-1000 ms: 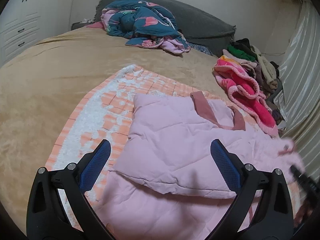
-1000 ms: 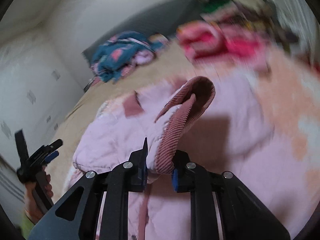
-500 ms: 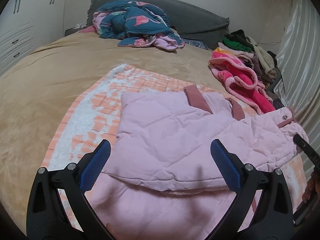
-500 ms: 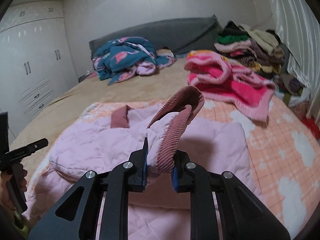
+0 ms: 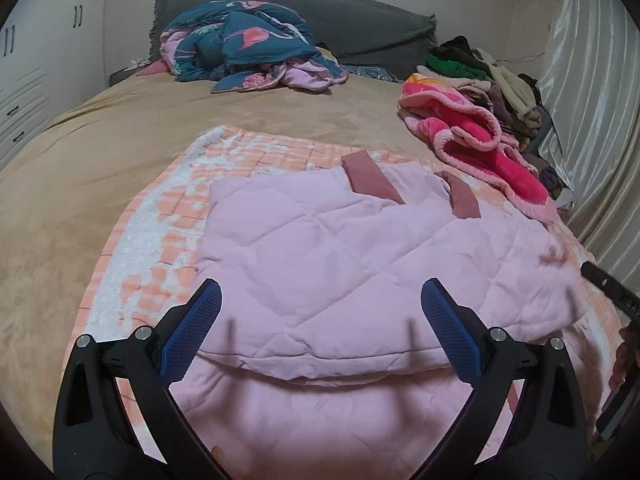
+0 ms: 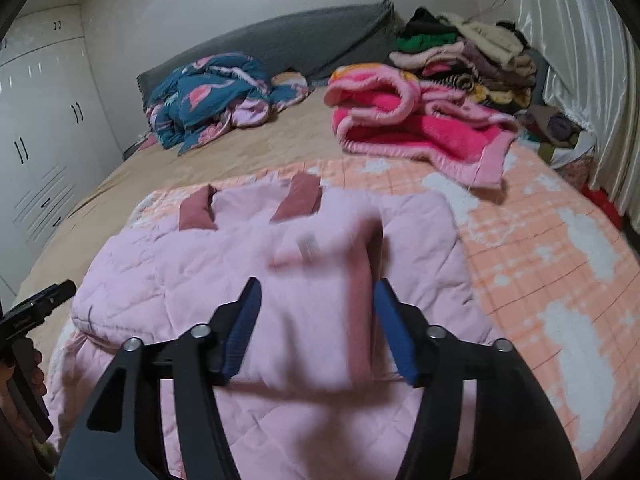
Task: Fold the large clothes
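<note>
Jacket: a pale pink quilted jacket lies partly folded on the bed, straight ahead of and under both sets of tongs; its upper layer is doubled over a lower layer that runs toward the cameras.
Cuffs: two dusty-rose cuffs lie flat at the far edge of the jacket, beyond the tongs' tips, side by side with a gap between them.
Sleeve: in the right wrist view a blurred pink fold of the jacket sits between the two blue pads; whether either pad touches it cannot be told.
Left tongs: the left tongs are spread wide apart above the jacket's near folded edge, gripping nothing.
Right tongs: the right tongs are apart, not clamped on anything.
Blanket: an orange-and-white checked blanket lies under the jacket, reaching out to the right of the right tongs.
Bed: a tan bedspread stretches left of the left tongs and far ahead.
Robe: a bright pink fleece robe lies ahead and to the right.
Quilt: a crumpled teal quilt lies far ahead by the grey headboard.
Clothes pile: stacked clothes lie far ahead to the right, beside a pale curtain.
</note>
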Tool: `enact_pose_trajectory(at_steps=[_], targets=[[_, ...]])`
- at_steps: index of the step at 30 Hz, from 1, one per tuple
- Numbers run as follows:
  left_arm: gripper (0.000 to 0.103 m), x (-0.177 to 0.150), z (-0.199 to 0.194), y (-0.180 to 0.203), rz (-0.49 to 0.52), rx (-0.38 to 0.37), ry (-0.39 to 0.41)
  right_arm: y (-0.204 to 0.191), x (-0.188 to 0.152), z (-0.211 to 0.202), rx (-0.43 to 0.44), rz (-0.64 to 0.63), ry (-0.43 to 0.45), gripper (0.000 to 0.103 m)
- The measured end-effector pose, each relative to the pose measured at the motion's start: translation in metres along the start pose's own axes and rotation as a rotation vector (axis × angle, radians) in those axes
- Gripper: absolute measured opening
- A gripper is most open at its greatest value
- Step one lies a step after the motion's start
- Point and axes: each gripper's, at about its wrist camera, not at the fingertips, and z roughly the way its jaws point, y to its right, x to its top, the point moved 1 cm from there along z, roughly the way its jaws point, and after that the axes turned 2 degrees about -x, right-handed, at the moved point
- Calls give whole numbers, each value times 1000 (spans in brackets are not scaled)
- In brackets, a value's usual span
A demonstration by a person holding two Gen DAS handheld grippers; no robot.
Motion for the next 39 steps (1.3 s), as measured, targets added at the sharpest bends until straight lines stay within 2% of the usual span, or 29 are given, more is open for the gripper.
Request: enact_pose_trajectory(at_steps=[3,8,9,11,13,16,19,24,26,28,33,39], targets=[[92,-2,2,5,3,-9,-5,-4,5,-6,6,-24,10,63],[61,-8,11,21,43,-44,-39,-19,11,-12,16,-85,19,67],[59,-9,14,24,55,-39,-50,-23,12,-12,19,-97,17,67],[59,-17,27,25,55,-28,-107,-34,14,-10,37,-131,0,67],[59,-26,43,17,4,-36,-166,-45,16,-9,44,-167,-7,67],[59,-31,51,9,-36,-60,-187,-64,19,-7,63,-231,-10,68],[59,-32,52,7,-45,-63,-189,-80,22,6,76,-274,-39,75],[59,-33,51,10,-35,-54,-186,-89,17,54,58,-270,-168,75],[59,-34,50,11,-36,-54,-186,-86,10,74,6,-265,-215,75],[59,-34,49,10,-34,-53,-186,-79,1,94,0,-232,-271,76],[59,-32,48,12,-22,-45,-188,-73,-13,114,-11,-209,-293,80],[59,-31,48,13,-28,-41,-193,-77,-22,119,-44,-233,-261,82]])
